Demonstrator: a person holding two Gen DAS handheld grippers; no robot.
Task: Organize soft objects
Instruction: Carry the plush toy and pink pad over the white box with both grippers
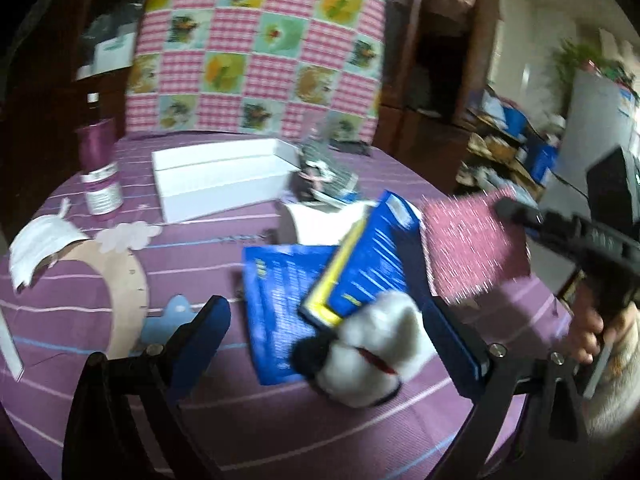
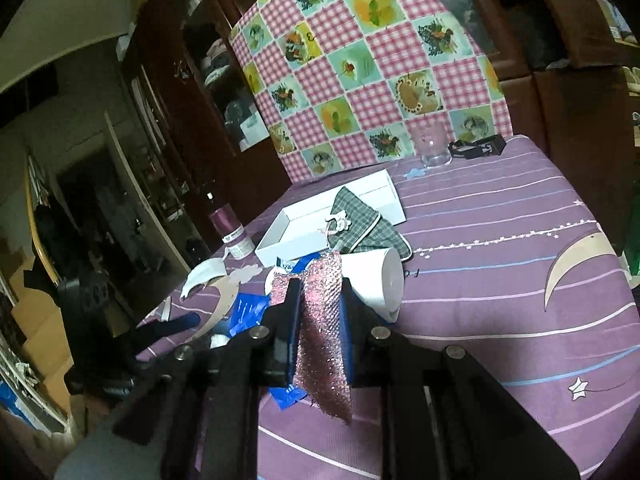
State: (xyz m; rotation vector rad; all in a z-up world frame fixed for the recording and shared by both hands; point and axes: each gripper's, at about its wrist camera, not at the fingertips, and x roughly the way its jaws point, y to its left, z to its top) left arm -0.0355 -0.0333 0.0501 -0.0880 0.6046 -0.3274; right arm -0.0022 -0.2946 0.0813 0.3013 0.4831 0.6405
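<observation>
Right wrist view: pink sparkly cloth (image 2: 322, 332) clamped betw. right gripper (image 2: 320, 300) fingers, hanging below them, lifted off purple tablecloth (image 2: 500, 280). Left gripper (image 1: 332, 320) fingers wide apart w/ white plush toy (image 1: 372, 344) betw. them, blue packet (image 1: 276, 300) beside it.

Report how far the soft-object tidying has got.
Done: the plaid pouch lies across the white box. In hand: right tongs clamp the pink sparkly cloth, lifted. Left: the white plush toy sits between the open left tongs, ungripped.
</observation>
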